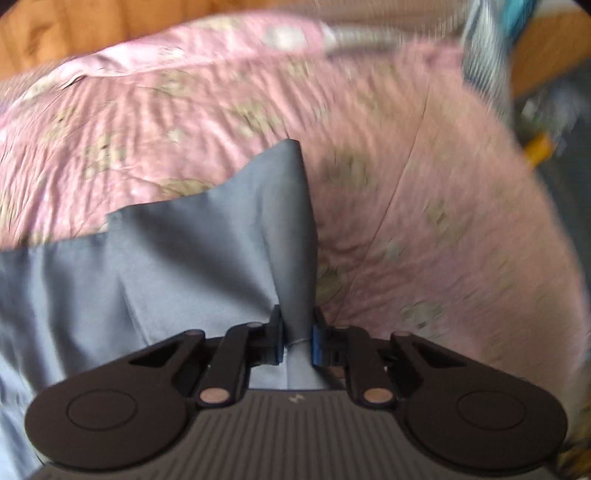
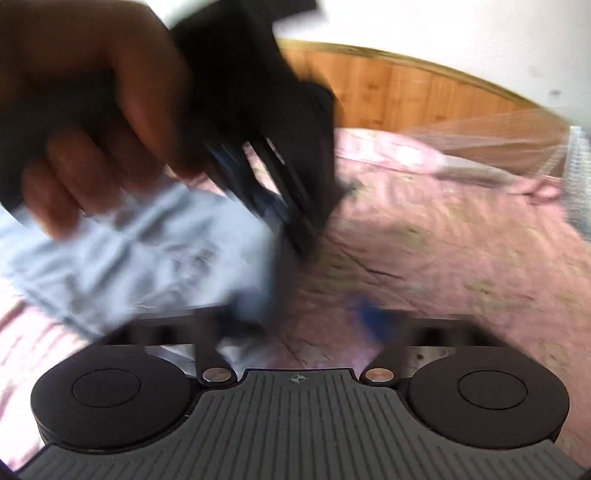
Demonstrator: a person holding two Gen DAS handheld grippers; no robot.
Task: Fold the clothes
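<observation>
A grey-blue garment (image 1: 177, 266) hangs over the pink floral bedspread (image 1: 424, 206). My left gripper (image 1: 297, 339) is shut on a bunched fold of it, the cloth rising between the blue pads (image 1: 317, 343). In the right wrist view, which is heavily blurred, the same garment (image 2: 129, 258) appears pale blue under a person's hand (image 2: 92, 110) that holds the left gripper (image 2: 295, 229). My right gripper (image 2: 306, 317) is open, its fingers spread wide with the bedspread (image 2: 461, 240) showing between them. The garment's edge lies by its left finger; whether they touch is unclear.
A wooden headboard (image 2: 406, 92) runs behind the bed below a white wall (image 2: 443, 33). A pink pillow (image 1: 229, 40) lies at the bed's head. Striped fabric (image 1: 484, 66) and blurred clutter (image 1: 546, 129) sit off the bed's right side.
</observation>
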